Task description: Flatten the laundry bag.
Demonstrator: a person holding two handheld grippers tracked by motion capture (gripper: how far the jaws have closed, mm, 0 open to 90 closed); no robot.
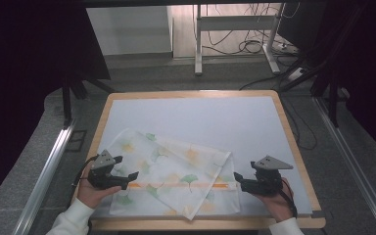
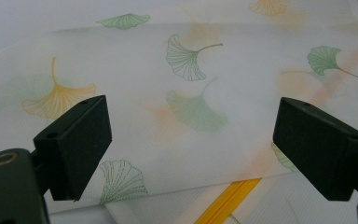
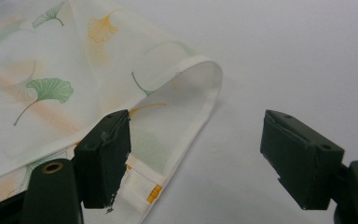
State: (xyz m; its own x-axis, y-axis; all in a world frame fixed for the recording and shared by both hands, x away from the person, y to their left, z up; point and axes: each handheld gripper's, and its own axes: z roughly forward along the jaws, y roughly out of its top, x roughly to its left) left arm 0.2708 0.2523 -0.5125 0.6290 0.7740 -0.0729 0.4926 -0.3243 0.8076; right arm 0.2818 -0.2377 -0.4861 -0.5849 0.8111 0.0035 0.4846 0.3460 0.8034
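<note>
Presently we are holding both grippers over the near part of the table (image 1: pixel 293 147), where the cloth (image 1: pixel 176 171) is lying, partly folded, with an orange stripe (image 1: pixel 176 185) running left to right across its near portion. Starting at the left, our left gripper (image 1: pixel 129 167) is hovering over the cloth's left side, jaws standing wide with nothing between them; in the left gripper view the cloth (image 2: pixel 186 116) is spreading beneath and beyond both pads, so this hand is already above the fabric. Moving right, the cloth's long axis is following the stripe toward our right gripper (image 1: pixel 237 179), whose jaws are likewise wide and gripping nothing. In the right gripper view the hemmed right edge (image 3: pixel 200 116) is curling up just ahead, one jaw over the fabric and the other over bare table. We are judging that the right hand is sitting nearer to a graspable edge, and that the coming pinch turns on that edge lying between its jaws.
</note>
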